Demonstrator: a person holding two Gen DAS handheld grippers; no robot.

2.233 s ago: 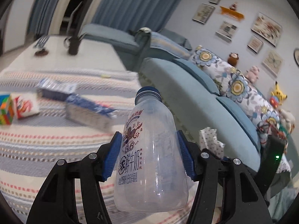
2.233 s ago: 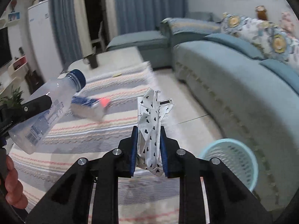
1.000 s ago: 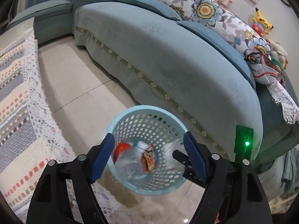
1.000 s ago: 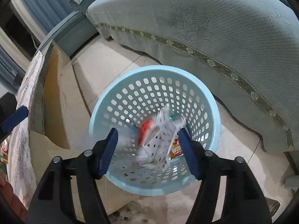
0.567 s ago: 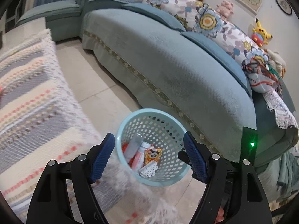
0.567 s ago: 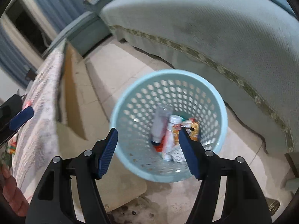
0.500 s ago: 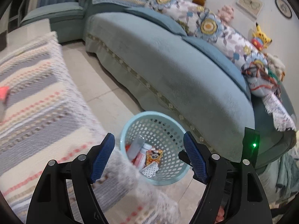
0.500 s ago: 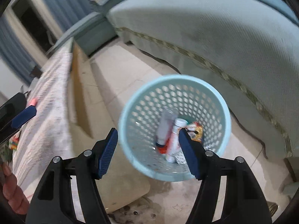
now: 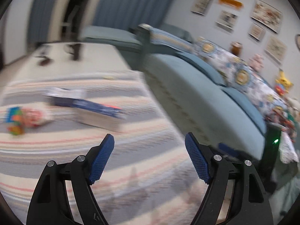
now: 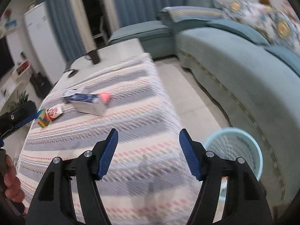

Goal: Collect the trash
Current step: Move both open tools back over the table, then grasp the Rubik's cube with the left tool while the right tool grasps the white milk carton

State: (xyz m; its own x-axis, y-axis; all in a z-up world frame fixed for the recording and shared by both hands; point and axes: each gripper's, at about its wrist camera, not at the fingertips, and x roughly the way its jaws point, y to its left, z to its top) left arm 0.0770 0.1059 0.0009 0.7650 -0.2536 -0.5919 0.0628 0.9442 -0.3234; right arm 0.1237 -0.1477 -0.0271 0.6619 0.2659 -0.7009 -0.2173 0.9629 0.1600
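Jaws of both grippers gape empty above the striped table point(image 10: 142, 112), basket point(image 10: 256, 150) beside its edge.

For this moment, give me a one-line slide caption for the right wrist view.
Right tool open and empty above the striped tablecloth, blue basket on the floor beside the sofa.

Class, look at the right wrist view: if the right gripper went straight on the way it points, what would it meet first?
Most likely the striped tablecloth on the table: the open, empty right gripper points down at bare cloth, short of the long box. Blur leaves depth unclear.
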